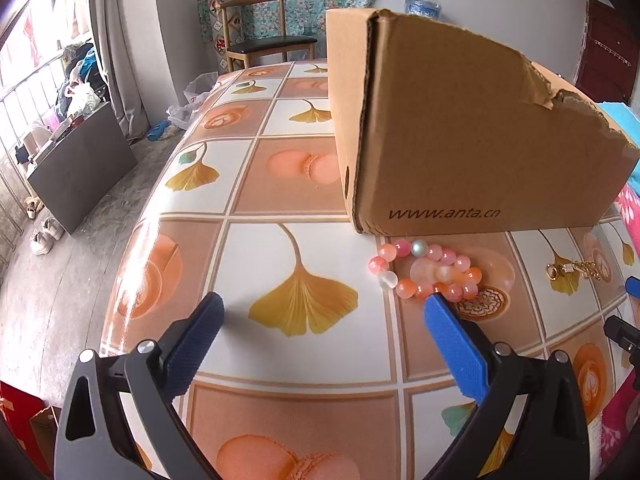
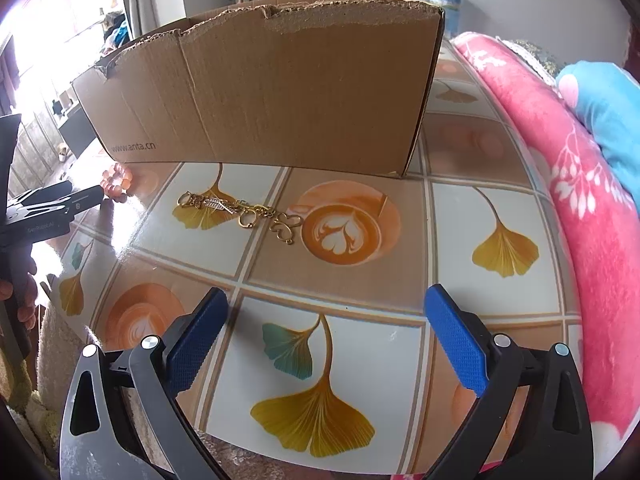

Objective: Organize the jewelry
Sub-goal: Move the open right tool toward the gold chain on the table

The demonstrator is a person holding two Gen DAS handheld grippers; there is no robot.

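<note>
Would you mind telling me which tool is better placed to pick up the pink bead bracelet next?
Left. The left tool is open, with one fingertip right by the bead bracelet. The right tool faces the gold chain instead, with the bracelet far off to its left.

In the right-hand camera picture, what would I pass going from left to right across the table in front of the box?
Left gripper → pink bead bracelet → gold chain → pink blanket.

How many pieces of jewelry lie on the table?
2: pink-orange bead bracelet beside the cardboard box's printed corner; gold chain before the box front. More may hide inside.
</note>
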